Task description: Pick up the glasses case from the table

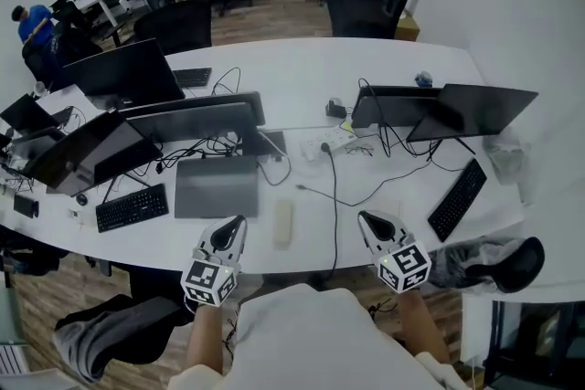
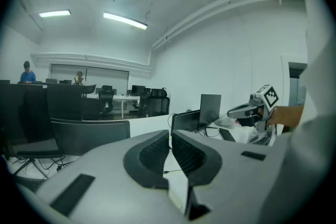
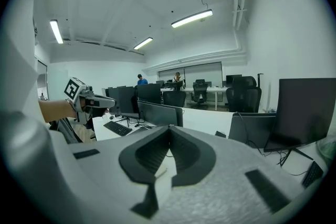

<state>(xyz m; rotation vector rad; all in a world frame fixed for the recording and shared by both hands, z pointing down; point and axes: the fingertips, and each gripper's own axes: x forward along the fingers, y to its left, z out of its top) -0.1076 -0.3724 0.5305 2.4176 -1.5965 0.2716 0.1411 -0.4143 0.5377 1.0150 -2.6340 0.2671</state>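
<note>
The glasses case is a pale, narrow oblong lying on the white table near its front edge, between my two grippers. My left gripper hovers at the table's near edge, just left of the case, with its jaws shut and nothing in them. My right gripper hovers further off to the case's right, also shut and empty. In the left gripper view the shut jaws point across the desk, and the right gripper shows at the right. The right gripper view shows its shut jaws and the left gripper.
A closed grey laptop lies left of the case, with a black keyboard further left. A black cable runs down to the front edge right of the case. Monitors and another keyboard stand behind. People sit at far desks.
</note>
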